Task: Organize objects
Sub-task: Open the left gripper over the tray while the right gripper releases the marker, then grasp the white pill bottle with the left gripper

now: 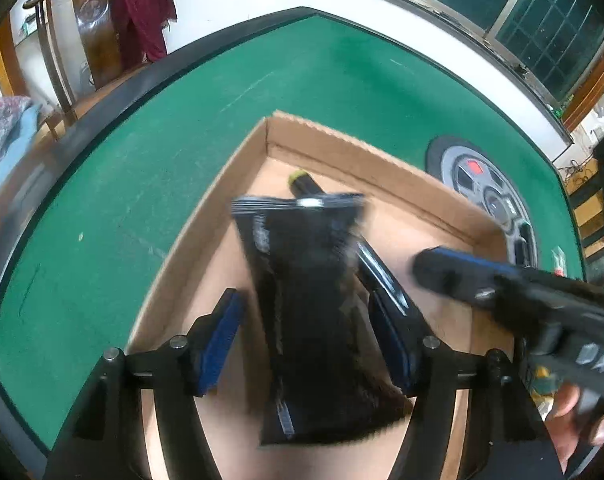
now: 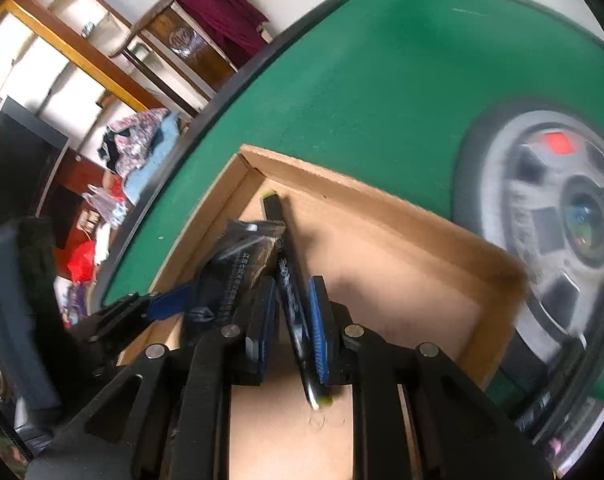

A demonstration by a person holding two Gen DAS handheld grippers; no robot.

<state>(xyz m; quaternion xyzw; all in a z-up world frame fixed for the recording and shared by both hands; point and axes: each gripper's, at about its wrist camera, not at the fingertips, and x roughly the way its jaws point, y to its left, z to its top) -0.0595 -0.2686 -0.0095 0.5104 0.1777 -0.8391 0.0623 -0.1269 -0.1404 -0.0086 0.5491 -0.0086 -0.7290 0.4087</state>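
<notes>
A shallow cardboard box (image 1: 206, 216) lies on the green table (image 1: 150, 152). A black foil pouch (image 1: 309, 312) lies blurred between my left gripper's (image 1: 313, 320) spread blue pads (image 1: 222, 332), not clamped. A black pen with a yellow-green tip (image 1: 302, 182) lies under the pouch. My right gripper (image 1: 433, 272) reaches into the box from the right. In the right wrist view the box (image 2: 365, 196) holds the pouch (image 2: 242, 256), and the right gripper (image 2: 292, 312) has its pads close around the black pen (image 2: 294, 304), which lies on the box floor.
A round grey and black dial panel (image 1: 489, 204) is set in the table's middle, right of the box, also in the right wrist view (image 2: 561, 216). A wooden chair with a red cloth (image 1: 142, 4) stands beyond the table edge. Shelves and clothes (image 2: 142, 148) lie left.
</notes>
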